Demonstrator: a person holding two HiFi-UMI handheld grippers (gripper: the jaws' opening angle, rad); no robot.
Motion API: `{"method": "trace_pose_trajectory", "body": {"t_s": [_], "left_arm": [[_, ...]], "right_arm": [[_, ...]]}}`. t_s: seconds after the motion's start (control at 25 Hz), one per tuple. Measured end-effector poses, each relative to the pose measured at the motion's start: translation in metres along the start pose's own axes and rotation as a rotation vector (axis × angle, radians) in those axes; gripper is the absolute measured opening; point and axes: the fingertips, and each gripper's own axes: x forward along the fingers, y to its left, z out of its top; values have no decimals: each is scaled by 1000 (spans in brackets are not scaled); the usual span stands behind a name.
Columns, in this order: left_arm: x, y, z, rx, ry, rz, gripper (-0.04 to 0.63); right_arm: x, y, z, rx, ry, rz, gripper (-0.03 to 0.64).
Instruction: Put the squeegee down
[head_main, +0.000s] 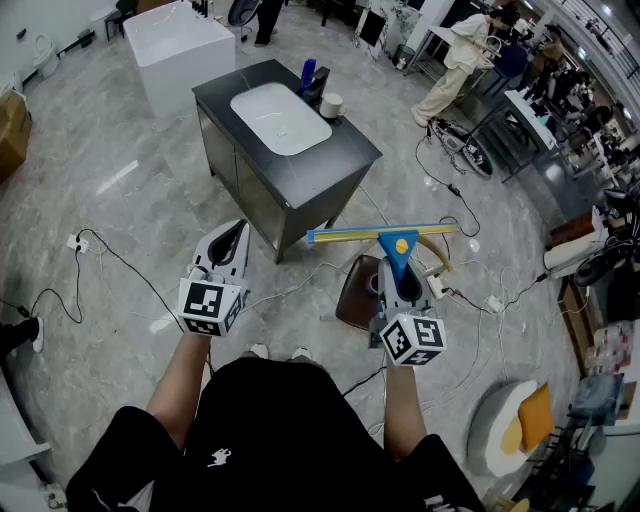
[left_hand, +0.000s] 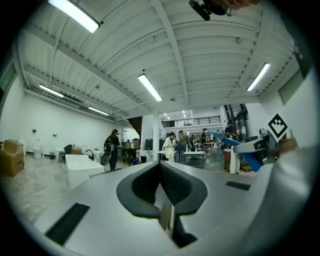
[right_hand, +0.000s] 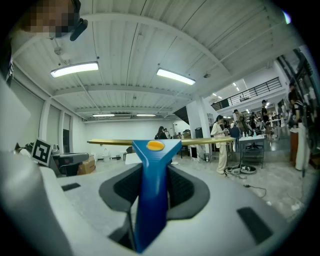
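Observation:
The squeegee (head_main: 385, 238) has a blue handle with a yellow dot and a long yellow blade lying crosswise. My right gripper (head_main: 400, 278) is shut on the handle and holds it level above the floor. In the right gripper view the handle (right_hand: 150, 190) stands between the dark pads (right_hand: 182, 187), with the blade (right_hand: 205, 141) across the top. My left gripper (head_main: 232, 242) is held out at the left, shut with nothing in it; its pads (left_hand: 177, 185) meet in the left gripper view. There the squeegee (left_hand: 227, 140) shows at the right edge.
A black vanity cabinet (head_main: 330, 170) with a white basin stands ahead, with a blue bottle (head_main: 306, 75) and a cup (head_main: 331, 104) on it. A white tub (head_main: 180, 40) is behind it. A brown stool (head_main: 355, 295) sits below the right gripper. Cables cross the floor. People stand at the far right.

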Motion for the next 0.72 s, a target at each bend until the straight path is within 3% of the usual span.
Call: {"method": "trace_pose_trajectory", "body": {"t_s": [0.32,0.72], "left_arm": [[-3,-6,-1,0,-7,-19,3],[-10,-1,-4,-24,-11,-54,3]], "right_arm": [[1,13,3,10,-12,41,133],[0,26,-1,5,-4,21,133]]}}
